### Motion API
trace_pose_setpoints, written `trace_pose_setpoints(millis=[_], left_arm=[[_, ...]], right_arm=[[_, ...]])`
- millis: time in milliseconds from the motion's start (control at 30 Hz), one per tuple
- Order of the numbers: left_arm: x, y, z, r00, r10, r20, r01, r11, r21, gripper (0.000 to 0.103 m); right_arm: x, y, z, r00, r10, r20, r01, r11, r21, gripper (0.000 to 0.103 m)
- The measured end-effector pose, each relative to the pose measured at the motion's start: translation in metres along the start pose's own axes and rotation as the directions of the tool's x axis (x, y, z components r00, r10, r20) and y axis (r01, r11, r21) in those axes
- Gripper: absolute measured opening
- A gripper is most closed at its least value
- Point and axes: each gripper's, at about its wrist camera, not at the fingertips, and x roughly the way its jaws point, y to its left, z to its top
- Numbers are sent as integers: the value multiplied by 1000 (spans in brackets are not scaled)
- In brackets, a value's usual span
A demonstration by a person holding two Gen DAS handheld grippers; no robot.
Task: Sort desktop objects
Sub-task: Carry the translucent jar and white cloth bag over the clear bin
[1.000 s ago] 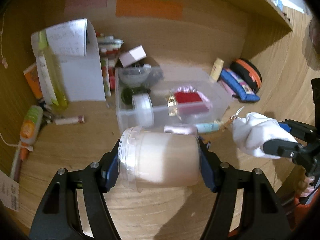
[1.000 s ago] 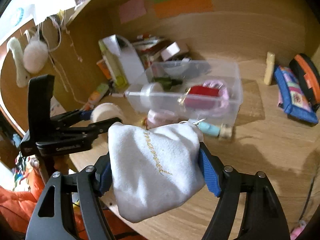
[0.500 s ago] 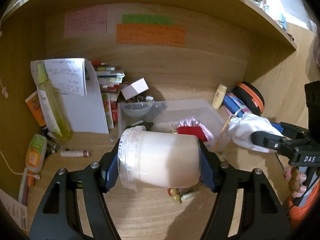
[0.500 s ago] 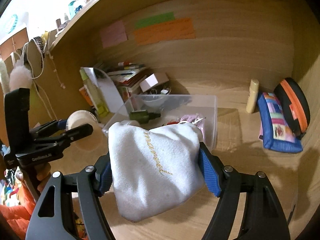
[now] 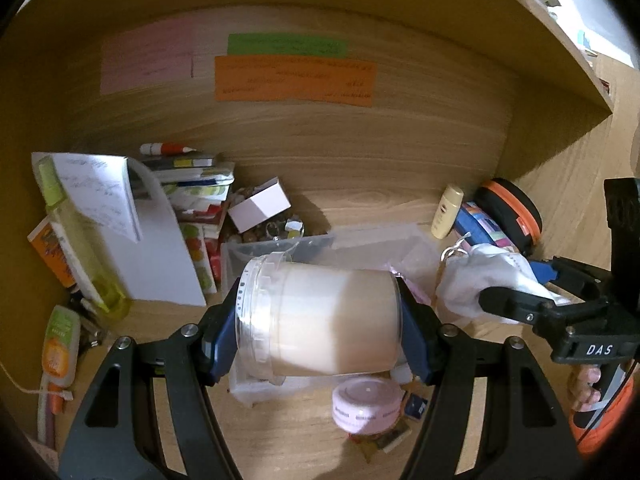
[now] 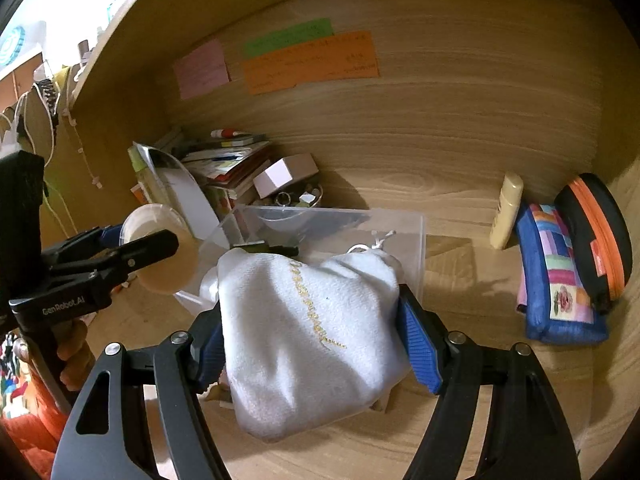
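My left gripper is shut on a clear plastic jar of cream-coloured stuff, held sideways above the desk in front of the clear plastic bin. My right gripper is shut on a white cloth pouch with gold lettering and a drawstring, held over the near wall of that bin. In the left wrist view the pouch and right gripper show at the right. In the right wrist view the jar and left gripper show at the left. A pink-lidded jar stands on the desk below.
A stack of booklets, a white paper sheet and a yellow-green bottle crowd the back left. A small white box sits behind the bin. A cream tube, a patchwork pouch and a black-orange case lie at the right.
Both grippers have lifted and drawn back with the jar and the pouch still gripped; the bin now sits lower and nearer behind them, and the pink-lidded jar has come into sight below.
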Motion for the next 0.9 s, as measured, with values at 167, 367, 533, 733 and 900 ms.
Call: trace_pose_setpoints(millis=[167,367,533,733,900], left_arm=[[17,-1,11,1000,-4,-16,4,1000,7,68],[48,-1,15,997,-16,-69,17,1000,5,68],[70,-2,11,993,-19,-113,20,1000,8,68],[84,1,4,991,2,-132,-1,1000,15,68],[91,4,0,989,8,-150,-5,1000,18,68]], right_arm=[[11,-5,9,1000,-11,-1,11,1000,-4,72],[31,-12,17,999,-36,-22,36,999,-8,72],[52,-17,16,997,-48,-61,47,999,-13,72],[67,-13,10,995,-59,-77,56,997,-49,72],[87,-12,2,989,-57,-134,50,997,-58,72]])
